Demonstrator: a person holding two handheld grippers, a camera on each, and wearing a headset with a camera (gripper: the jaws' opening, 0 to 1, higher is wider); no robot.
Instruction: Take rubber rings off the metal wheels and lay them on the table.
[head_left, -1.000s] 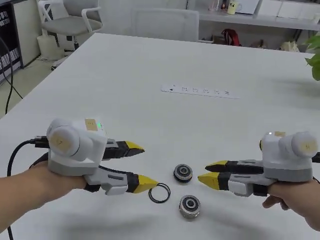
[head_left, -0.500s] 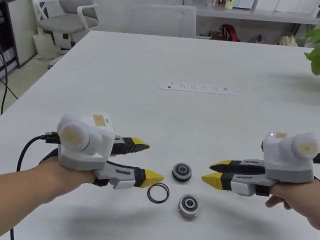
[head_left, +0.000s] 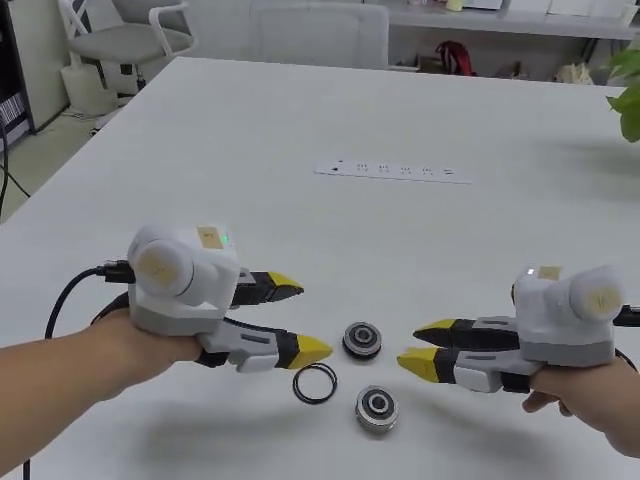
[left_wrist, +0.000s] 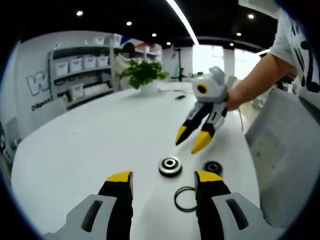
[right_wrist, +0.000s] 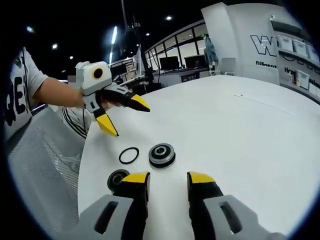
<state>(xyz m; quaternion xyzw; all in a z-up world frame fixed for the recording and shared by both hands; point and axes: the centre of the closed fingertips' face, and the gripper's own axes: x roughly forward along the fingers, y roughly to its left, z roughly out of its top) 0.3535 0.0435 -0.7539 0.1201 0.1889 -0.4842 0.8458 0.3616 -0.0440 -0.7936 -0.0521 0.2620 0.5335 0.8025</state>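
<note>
Count on the table (head_left: 300, 150): 2 metal wheels, 1 loose rubber ring (head_left: 315, 383), 1 white power strip (head_left: 390, 171), 2 grippers. All positions are given from the loose ring, head view.

- Ring: lies flat on the table top, touching nothing.
- Far wheel (head_left: 362, 340): just beyond the ring and to its right, apart from it.
- Near wheel (head_left: 377, 407): just right of the ring, slightly closer to the person, apart from it.
- I cannot tell whether either wheel still carries a ring.
- Left gripper (head_left: 300, 320): jaws spread wide, nothing between them. The lower yellow tip is just above the ring's left edge, clear of it.
- Right gripper (head_left: 415, 346): right of the ring, past both wheels. Its jaws are parted by a narrower gap and hold nothing, and its tips point back toward the ring.
- Power strip: well beyond the ring, mid-table.
</note>
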